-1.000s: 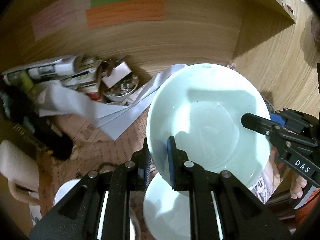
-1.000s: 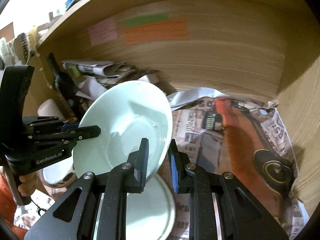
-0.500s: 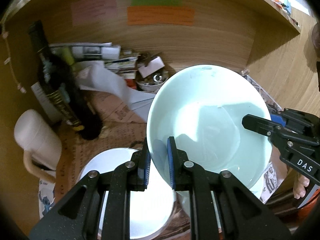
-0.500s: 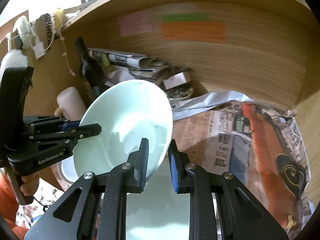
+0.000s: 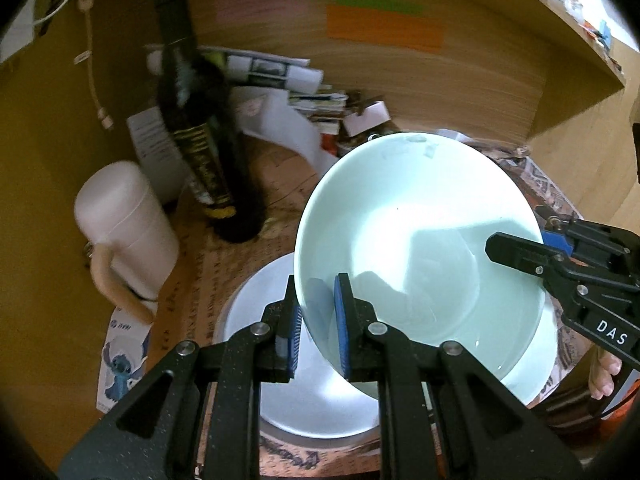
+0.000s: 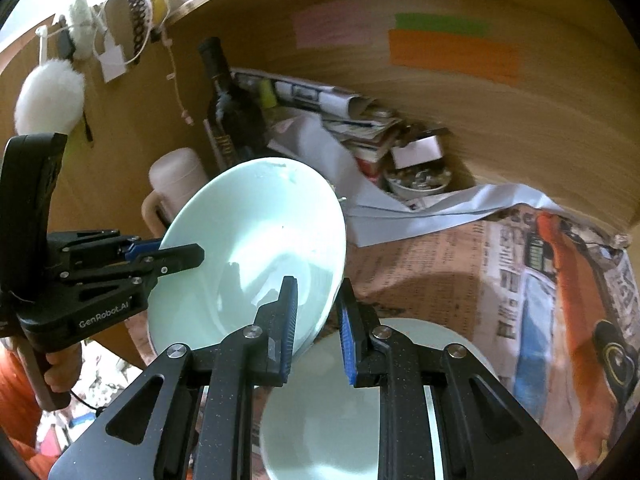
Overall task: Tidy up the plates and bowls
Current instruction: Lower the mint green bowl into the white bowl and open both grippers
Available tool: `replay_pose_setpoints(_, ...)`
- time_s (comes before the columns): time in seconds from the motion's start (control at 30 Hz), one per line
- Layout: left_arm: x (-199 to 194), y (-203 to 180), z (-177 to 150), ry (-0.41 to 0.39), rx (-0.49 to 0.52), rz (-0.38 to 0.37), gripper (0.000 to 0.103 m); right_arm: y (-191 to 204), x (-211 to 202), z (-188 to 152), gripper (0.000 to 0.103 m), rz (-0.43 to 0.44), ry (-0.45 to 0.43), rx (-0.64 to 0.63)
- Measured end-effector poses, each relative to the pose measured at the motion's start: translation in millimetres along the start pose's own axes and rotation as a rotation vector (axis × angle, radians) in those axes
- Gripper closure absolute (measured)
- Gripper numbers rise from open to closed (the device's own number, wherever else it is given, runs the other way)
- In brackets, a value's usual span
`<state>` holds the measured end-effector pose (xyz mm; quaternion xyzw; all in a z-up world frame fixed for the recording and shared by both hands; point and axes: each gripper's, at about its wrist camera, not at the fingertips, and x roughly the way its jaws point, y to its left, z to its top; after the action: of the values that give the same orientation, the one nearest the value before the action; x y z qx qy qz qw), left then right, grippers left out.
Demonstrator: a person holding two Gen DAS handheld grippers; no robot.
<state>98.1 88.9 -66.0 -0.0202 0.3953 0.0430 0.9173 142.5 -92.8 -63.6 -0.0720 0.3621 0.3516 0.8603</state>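
With your left gripper (image 5: 316,320) and right gripper (image 6: 316,320) both clenched on opposite rims of the bowl (image 5: 416,248), hovering tilted above the plate (image 5: 276,380) (white, on newspaper), level it, centre it, and lower both hands together.

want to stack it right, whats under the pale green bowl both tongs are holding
A white plate lies under the pale green bowl, on newspaper. The bowl and the left tongs cover much of the plate, so anything lying on that part is hidden.
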Motion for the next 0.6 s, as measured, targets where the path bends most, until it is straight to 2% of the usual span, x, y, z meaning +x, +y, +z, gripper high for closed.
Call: replay_pose_setpoints(0.6,7,39,-31,0.036,-0.055,0.072,0.088,30,46,-2,0.085,0.067,0.094,-0.039)
